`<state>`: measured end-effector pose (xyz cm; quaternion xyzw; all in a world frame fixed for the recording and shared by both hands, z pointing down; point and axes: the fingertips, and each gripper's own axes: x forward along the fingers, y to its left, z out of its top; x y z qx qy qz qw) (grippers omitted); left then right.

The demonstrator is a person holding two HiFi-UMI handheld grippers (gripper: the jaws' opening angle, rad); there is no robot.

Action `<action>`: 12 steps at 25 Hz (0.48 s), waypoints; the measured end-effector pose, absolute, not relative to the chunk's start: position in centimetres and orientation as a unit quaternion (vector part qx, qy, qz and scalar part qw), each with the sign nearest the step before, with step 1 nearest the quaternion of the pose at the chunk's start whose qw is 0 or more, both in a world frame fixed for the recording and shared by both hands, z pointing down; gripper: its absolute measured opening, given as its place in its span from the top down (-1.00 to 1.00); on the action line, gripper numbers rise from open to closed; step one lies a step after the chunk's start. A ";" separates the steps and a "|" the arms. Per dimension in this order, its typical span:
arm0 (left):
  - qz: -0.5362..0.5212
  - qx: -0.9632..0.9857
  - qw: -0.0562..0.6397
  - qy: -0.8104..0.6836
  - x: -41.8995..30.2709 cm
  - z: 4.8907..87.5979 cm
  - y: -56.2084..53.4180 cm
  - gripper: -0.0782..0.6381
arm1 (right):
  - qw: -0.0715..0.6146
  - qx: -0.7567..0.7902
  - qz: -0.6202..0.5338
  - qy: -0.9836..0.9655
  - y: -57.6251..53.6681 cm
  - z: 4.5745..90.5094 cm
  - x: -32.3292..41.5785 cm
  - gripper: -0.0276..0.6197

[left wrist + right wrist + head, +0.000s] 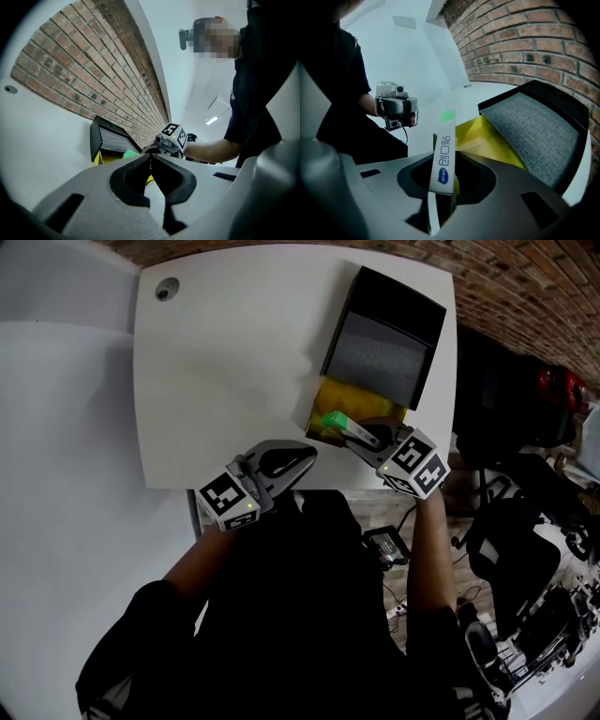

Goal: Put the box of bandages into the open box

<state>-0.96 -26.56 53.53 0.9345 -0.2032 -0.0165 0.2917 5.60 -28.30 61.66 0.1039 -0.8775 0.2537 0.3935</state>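
Note:
The box of bandages [444, 154], narrow and white with a green end, stands on edge between the jaws of my right gripper [442, 187], which is shut on it. In the head view the bandage box [335, 420] hangs over the near edge of the open box [323, 399], whose inside is yellow and whose raised black lid [384, 352] is lined with grey foam. My right gripper [364, 435] is at that near edge. My left gripper [306, 455] sits at the table's front edge, left of the box, shut and empty; its tips [150, 158] meet.
The white table [225, 362] has a small round fitting [168, 288] at its far left corner. A brick wall [525, 42] runs behind the table. Chairs and cables lie on the floor at the right [525, 549].

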 end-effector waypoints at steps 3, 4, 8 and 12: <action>-0.011 0.934 0.290 -0.206 -1.2 53.9 -26.6 0.73 | 0.409 0.096 0.268 -0.867 -28.1 62.6 5.5 0.63; -0.010 0.934 0.291 -0.207 -1.2 53.9 -26.6 0.73 | 0.416 0.094 0.270 -0.864 -28.1 62.8 5.5 0.63; -0.006 0.934 0.291 -0.208 -1.3 54.0 -26.4 0.73 | 0.427 0.088 0.274 -0.857 -28.2 63.2 5.6 0.63; -0.006 0.932 0.294 -0.211 -1.4 54.2 -26.6 0.73 | 0.433 0.080 0.277 -0.854 -28.3 63.7 5.3 0.63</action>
